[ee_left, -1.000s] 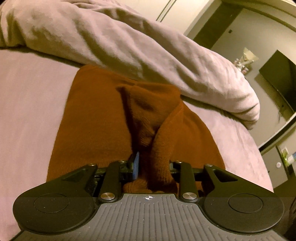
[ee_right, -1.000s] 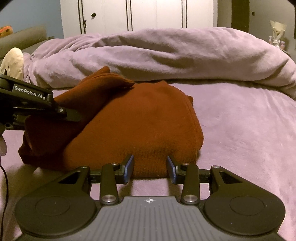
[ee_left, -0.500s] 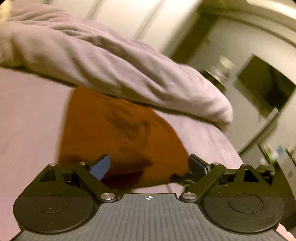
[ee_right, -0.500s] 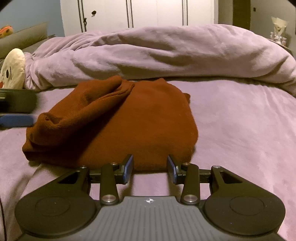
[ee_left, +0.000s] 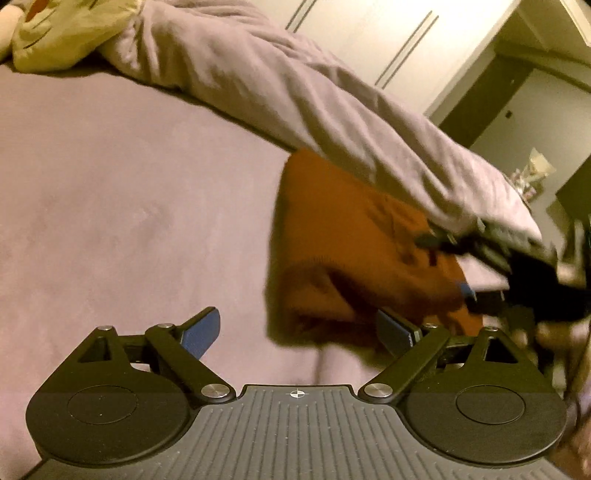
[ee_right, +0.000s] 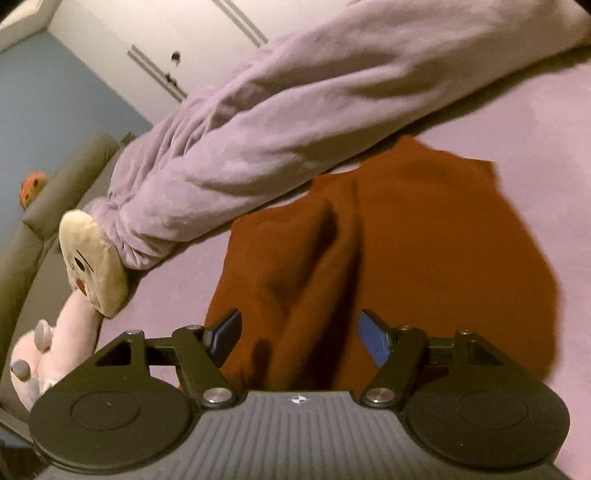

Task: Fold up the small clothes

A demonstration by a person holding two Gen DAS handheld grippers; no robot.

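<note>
A rust-brown knit garment point(ee_left: 351, 236) lies folded on the lilac bed sheet point(ee_left: 110, 184), a raised fold running down its middle point(ee_right: 332, 236). My left gripper point(ee_left: 298, 328) stands wide open at the garment's near left corner, which shows between its fingers, and neither pad touches the cloth. My right gripper point(ee_right: 300, 335) hovers over the garment's near edge, its jaws opening, the raised fold between its blue pads point(ee_right: 375, 338) and not pressed by them. In the left wrist view the right gripper point(ee_left: 517, 266) is a dark blur over the garment's right side.
A bunched lilac duvet point(ee_left: 332, 110) lies along the far side, just behind the garment. At the bed's left end are a round cream face cushion point(ee_right: 92, 262), a pink plush toy point(ee_right: 55, 343) and a grey bolster point(ee_right: 55, 192). White wardrobe doors point(ee_right: 184, 29) stand behind.
My left gripper let go of the fold, opened wide and drew back to the garment's left. My right gripper rolled, moved in over the garment, and its jaws widened.
</note>
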